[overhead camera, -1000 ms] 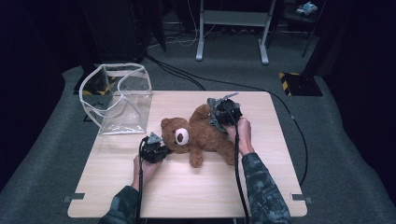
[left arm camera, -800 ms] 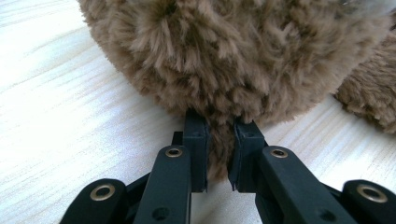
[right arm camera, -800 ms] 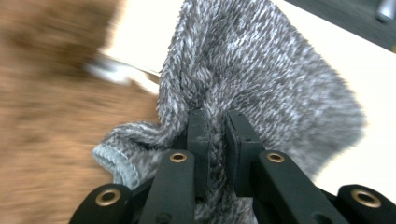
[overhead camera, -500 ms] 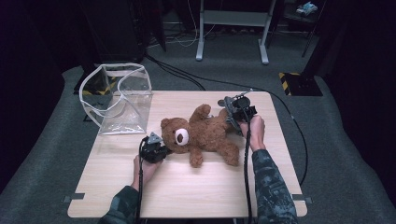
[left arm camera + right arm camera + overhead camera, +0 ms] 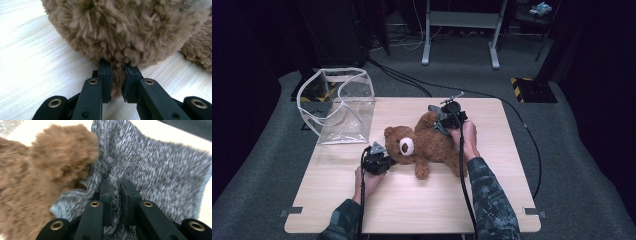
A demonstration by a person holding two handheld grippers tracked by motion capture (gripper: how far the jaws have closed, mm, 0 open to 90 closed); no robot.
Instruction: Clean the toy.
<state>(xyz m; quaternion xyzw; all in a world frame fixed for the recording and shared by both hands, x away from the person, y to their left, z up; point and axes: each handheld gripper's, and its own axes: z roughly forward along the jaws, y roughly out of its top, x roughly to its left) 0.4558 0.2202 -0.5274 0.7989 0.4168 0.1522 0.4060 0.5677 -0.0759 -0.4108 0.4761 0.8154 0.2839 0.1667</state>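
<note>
A pale wooden table stands on grey carpet in a dark room, with a clear plastic bag at its far left corner. A brown teddy bear lies across the middle of the table, head to the left.

The left gripper sits at the near left of the bear's head; in the left gripper view its jaws are narrow, pinching a tuft of fur.

The right gripper is at the far side of the bear's body, jaws clamped on a fold of grey knitted cloth that lies against a brown furry limb.

Compared with 0.5 second ago, the right gripper has come back left and nearer, onto the bear. This probably means the knitted piece is being worked along the limb while the left gripper anchors the toy.
</note>
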